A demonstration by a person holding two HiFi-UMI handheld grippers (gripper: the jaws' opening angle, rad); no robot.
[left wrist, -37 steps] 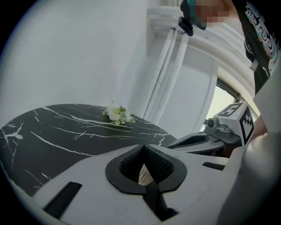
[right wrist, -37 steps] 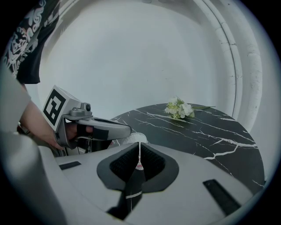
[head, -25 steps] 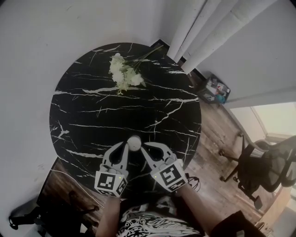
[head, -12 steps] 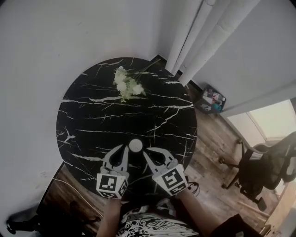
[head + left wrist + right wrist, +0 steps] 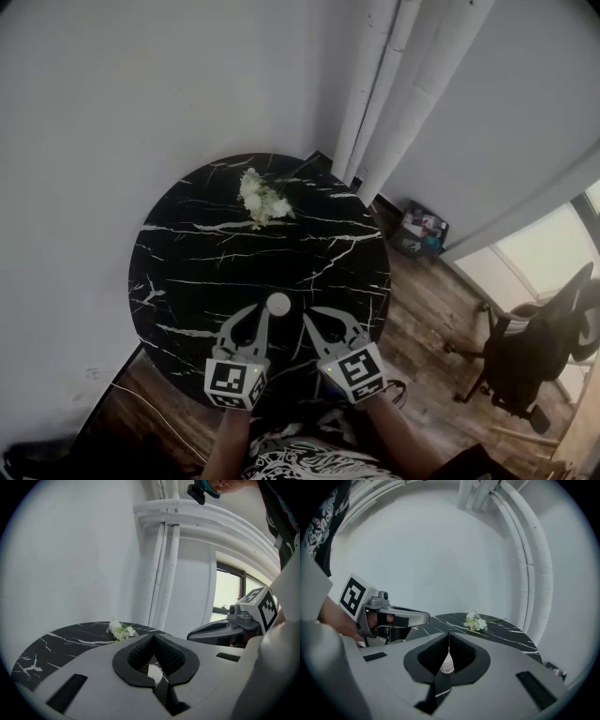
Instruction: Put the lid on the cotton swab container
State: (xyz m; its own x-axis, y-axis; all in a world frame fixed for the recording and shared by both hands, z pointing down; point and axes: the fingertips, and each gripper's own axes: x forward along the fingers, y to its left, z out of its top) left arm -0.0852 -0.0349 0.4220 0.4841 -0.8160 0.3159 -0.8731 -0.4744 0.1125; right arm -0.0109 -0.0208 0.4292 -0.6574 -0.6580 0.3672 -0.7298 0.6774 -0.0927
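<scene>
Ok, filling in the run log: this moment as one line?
left gripper: shut, empty | right gripper: shut, empty | small white round container: on round black marble table, just ahead of both grippers, unheld

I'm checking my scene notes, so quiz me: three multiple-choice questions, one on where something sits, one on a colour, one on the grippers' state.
1. Where are the flowers? A) far side of the table B) near edge C) floor
2. The table is: A) white B) brown C) black, white-veined
3. Jaws of the left gripper and right gripper: A) wide apart B) together C) clamped on flowers
A, they lie opposite the grippers; C, dark marble top; B, each gripper view shows tips meeting.
</scene>
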